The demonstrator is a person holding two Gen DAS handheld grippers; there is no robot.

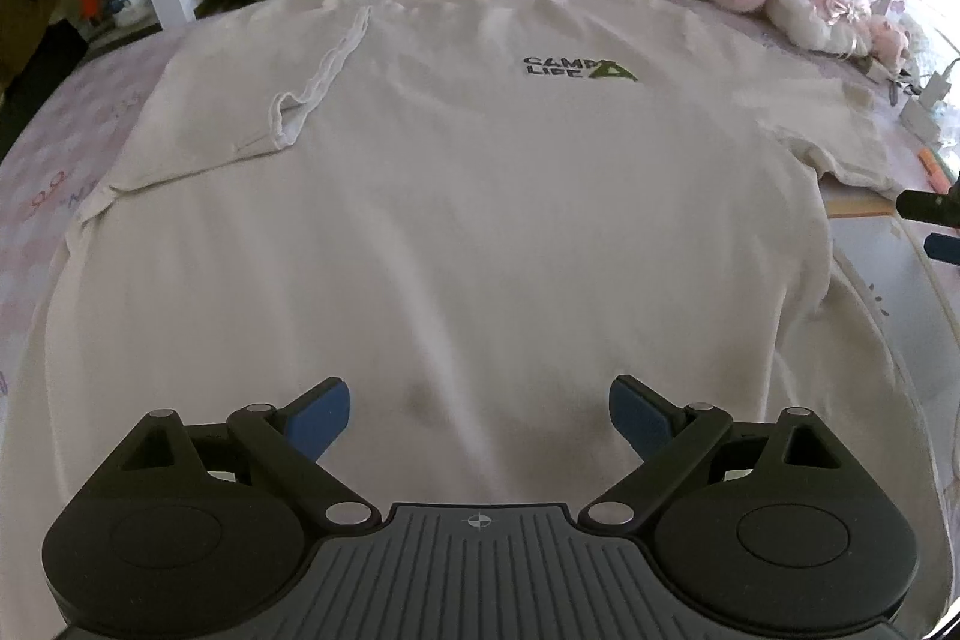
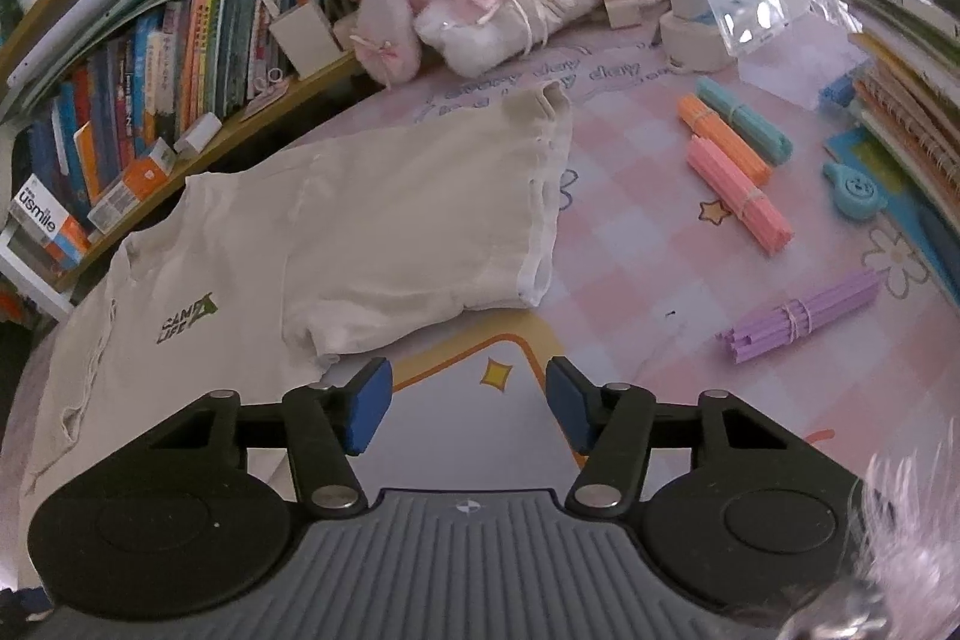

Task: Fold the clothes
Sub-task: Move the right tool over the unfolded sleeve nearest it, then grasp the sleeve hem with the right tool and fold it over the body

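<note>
The T-shirt [image 1: 456,196] lay flat, collar away; its outspread sleeve [image 2: 432,202] lay just ahead-left of the right gripper [image 2: 468,403], nearer than the left gripper [image 1: 478,415] over the hem, both open, empty.

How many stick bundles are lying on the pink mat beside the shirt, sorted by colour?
Orange bundle: 1
Teal bundle: 1
Pink bundle: 1
Purple bundle: 1
Total: 4 bundles, all on the pink mat, apart from the shirt.
</note>
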